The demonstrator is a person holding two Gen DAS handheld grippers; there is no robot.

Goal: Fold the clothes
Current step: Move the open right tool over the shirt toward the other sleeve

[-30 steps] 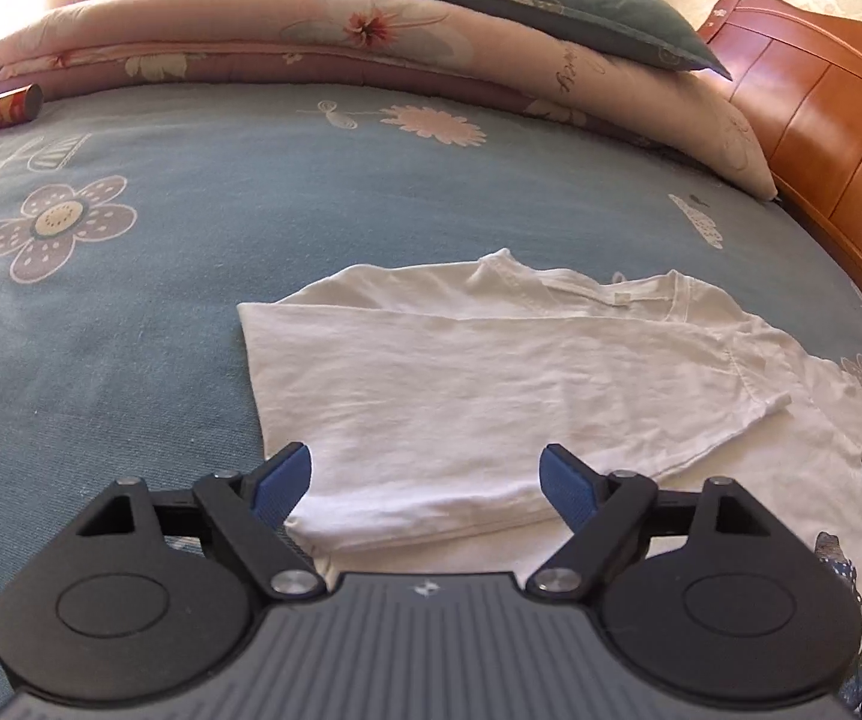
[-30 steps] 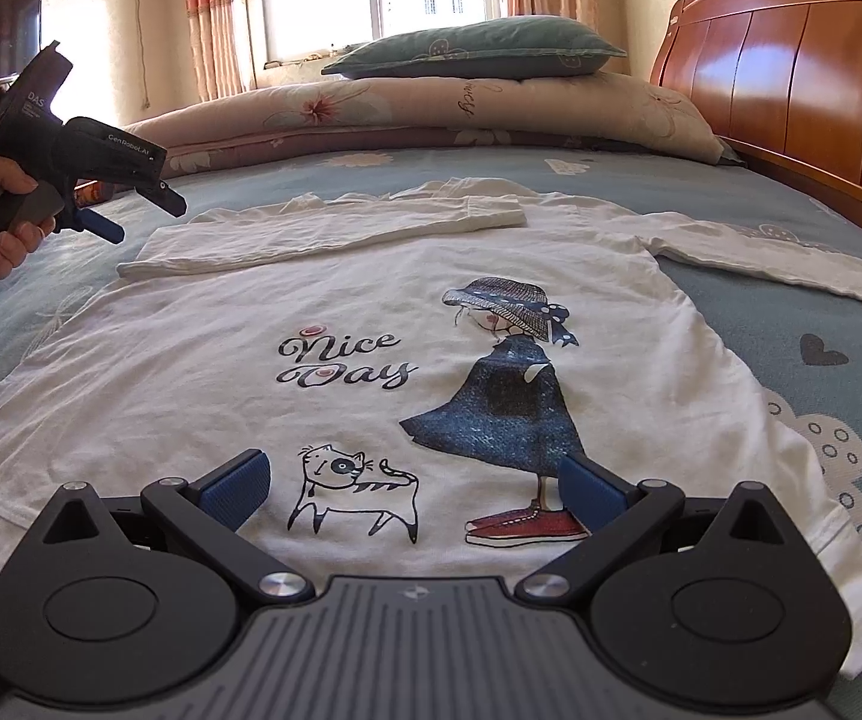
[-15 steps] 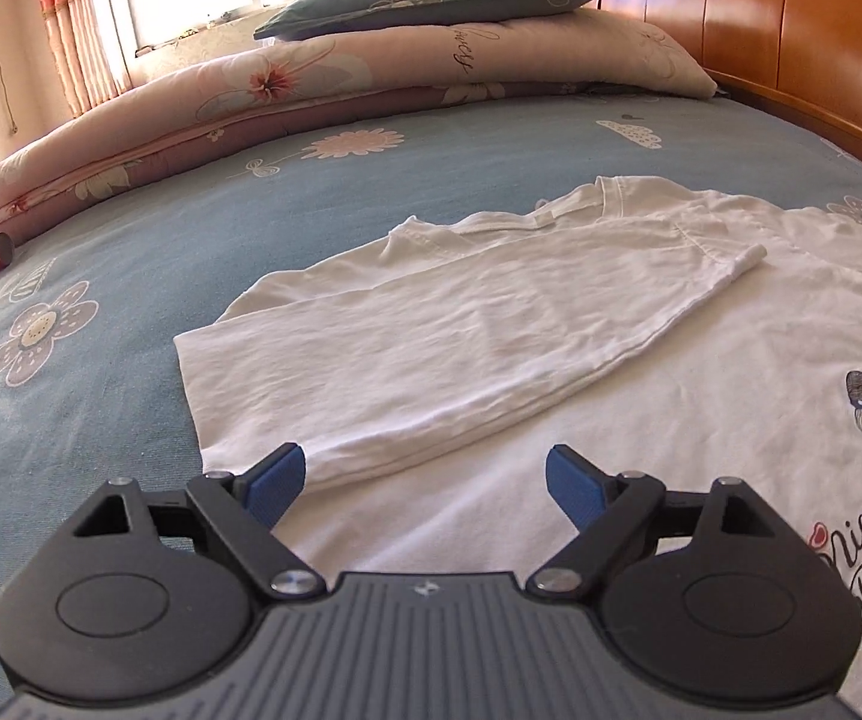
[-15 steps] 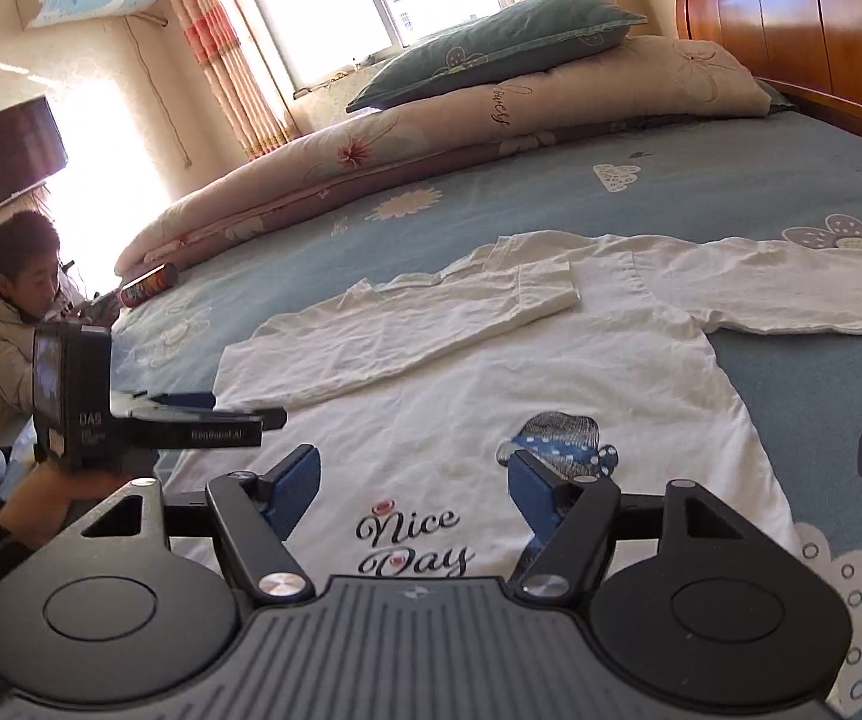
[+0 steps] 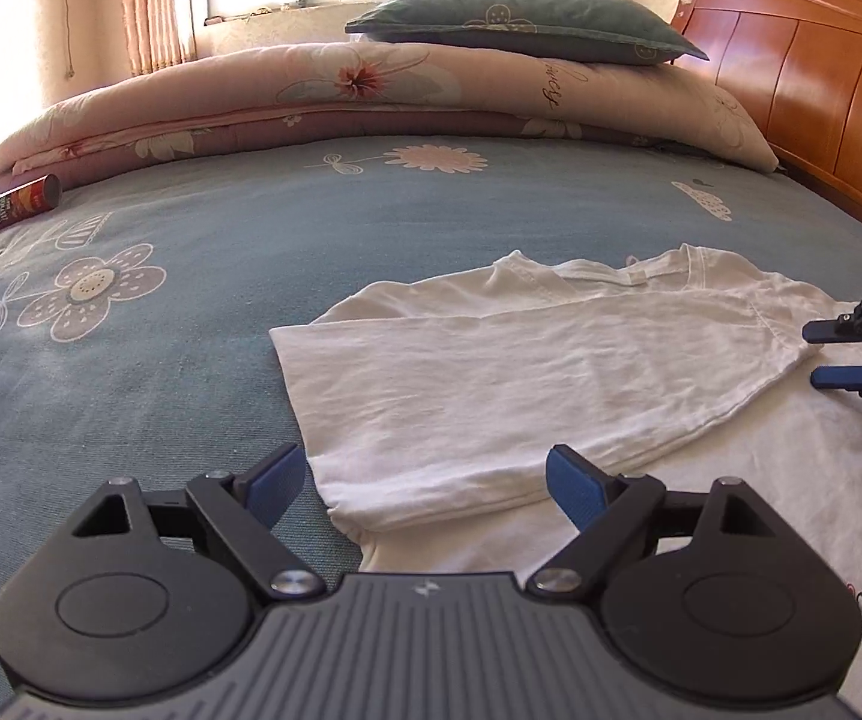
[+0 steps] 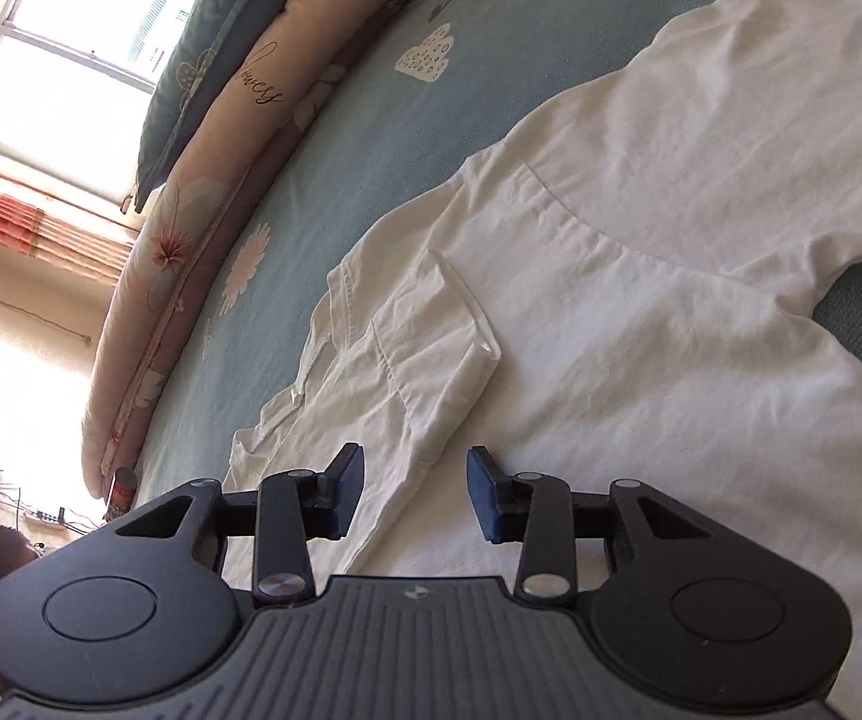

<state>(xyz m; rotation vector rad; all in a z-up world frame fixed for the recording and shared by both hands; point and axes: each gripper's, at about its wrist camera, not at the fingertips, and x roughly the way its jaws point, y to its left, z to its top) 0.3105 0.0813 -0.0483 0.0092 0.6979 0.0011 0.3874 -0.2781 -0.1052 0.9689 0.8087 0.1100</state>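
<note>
Your white shirt (image 5: 551,372) lies flat on the blue flowered bed (image 5: 251,276), its collar toward the folded quilt (image 5: 371,96) and its printed front facing up. One sleeve (image 6: 431,360) is folded across the chest, with its cuff lying on the body of the shirt. Your left claw (image 5: 425,483) hangs wide open and empty just above the shirt's outer folded edge, on the side away from the headboard (image 5: 821,78). Your right claw (image 6: 416,489) is tilted and open to a moderate gap, empty, poised just over the folded sleeve near its cuff. A red can (image 5: 20,204) rests against the quilt, well apart from the shirt.
</note>
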